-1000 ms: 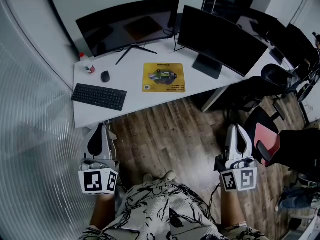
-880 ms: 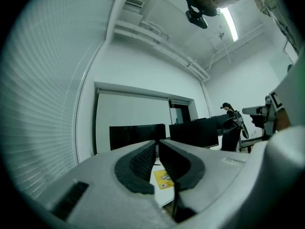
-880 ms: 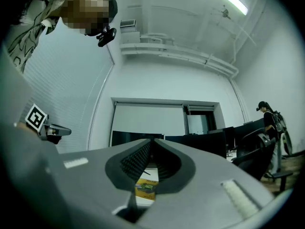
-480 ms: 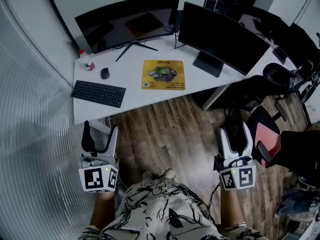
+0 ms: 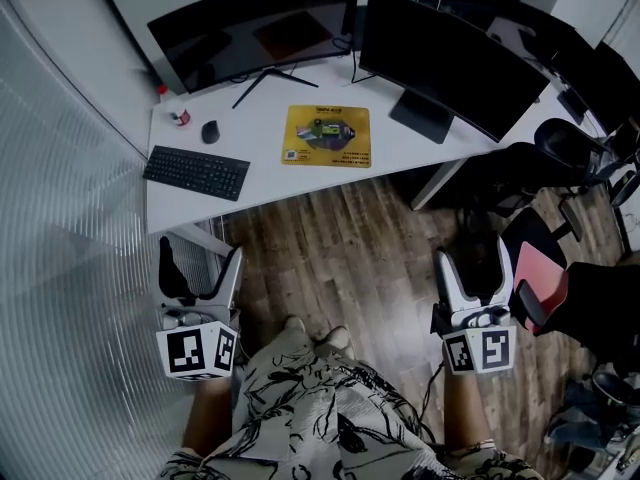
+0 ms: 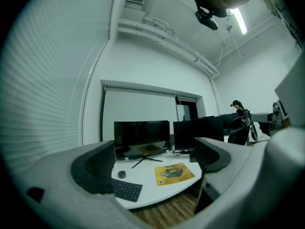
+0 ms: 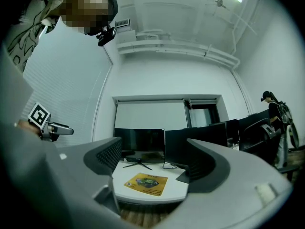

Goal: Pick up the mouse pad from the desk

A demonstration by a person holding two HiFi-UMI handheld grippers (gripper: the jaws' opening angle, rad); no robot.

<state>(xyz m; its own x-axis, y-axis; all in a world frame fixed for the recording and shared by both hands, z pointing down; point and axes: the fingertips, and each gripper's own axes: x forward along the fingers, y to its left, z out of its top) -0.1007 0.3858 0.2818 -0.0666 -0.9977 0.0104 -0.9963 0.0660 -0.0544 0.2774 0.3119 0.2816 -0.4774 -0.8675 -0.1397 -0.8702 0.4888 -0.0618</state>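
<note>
Mouse pad (image 5: pixel 326 136) lies flat on the desk (image 5: pixel 262 173), between mouse (image 5: pixel 210 132) and monitor stand (image 5: pixel 424 118), keyboard (image 5: pixel 196 172) nearby. Left tongs (image 5: pixel 200 260) and right tongs (image 5: pixel 475 261), well short of it, have just been opening, empty.

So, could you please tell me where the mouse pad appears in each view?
Head view: the mouse pad lies upper centre, on the desk.
Left gripper view: mouse pad low, just right of centre.
Right gripper view: mouse pad low, just left of centre.
Shared landmark: the monitor on the V-shaped stand, behind the pad in all three.
</note>
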